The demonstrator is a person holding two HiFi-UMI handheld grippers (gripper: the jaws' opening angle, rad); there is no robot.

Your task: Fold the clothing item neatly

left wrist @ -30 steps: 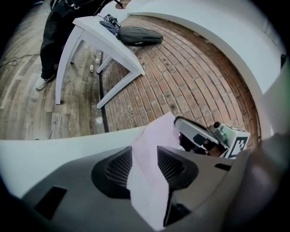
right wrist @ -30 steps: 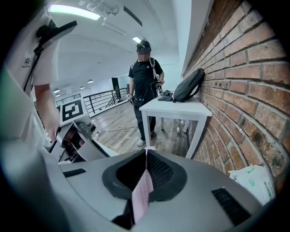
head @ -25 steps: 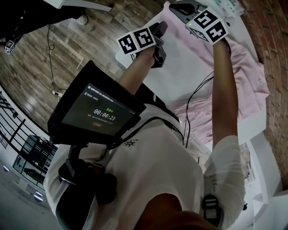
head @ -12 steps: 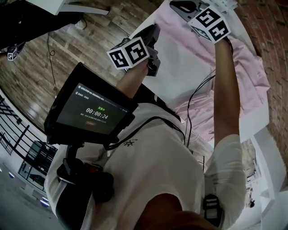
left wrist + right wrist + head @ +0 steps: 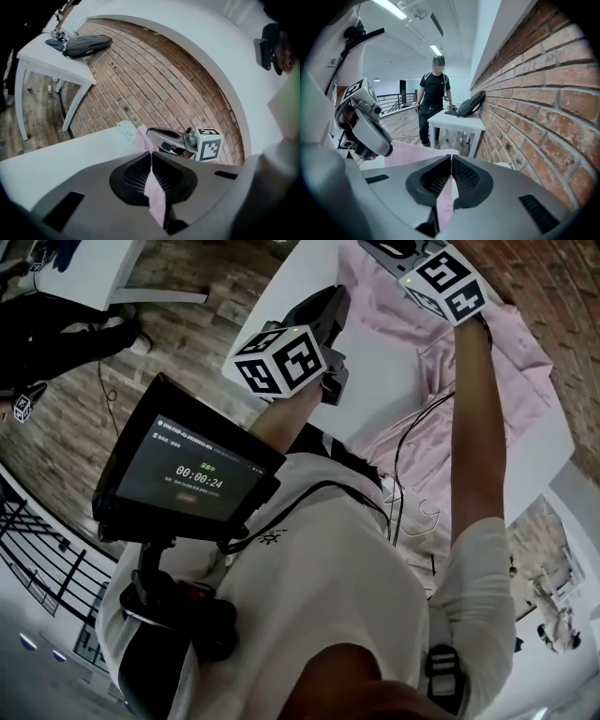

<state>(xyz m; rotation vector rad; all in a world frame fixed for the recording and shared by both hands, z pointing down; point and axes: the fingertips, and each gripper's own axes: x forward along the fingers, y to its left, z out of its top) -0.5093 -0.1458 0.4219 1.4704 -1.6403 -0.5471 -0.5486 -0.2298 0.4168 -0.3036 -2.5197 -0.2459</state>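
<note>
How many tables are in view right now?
2. The white work table under the pink garment, and a white side table by the brick wall, carrying a black bag. Others may sit out of frame.

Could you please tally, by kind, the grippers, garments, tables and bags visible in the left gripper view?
Grippers: 2 (left gripper, right gripper)
Pink garment: 1
White tables: 2 (work table, side table)
Dark bag: 1
Total: 6
</note>
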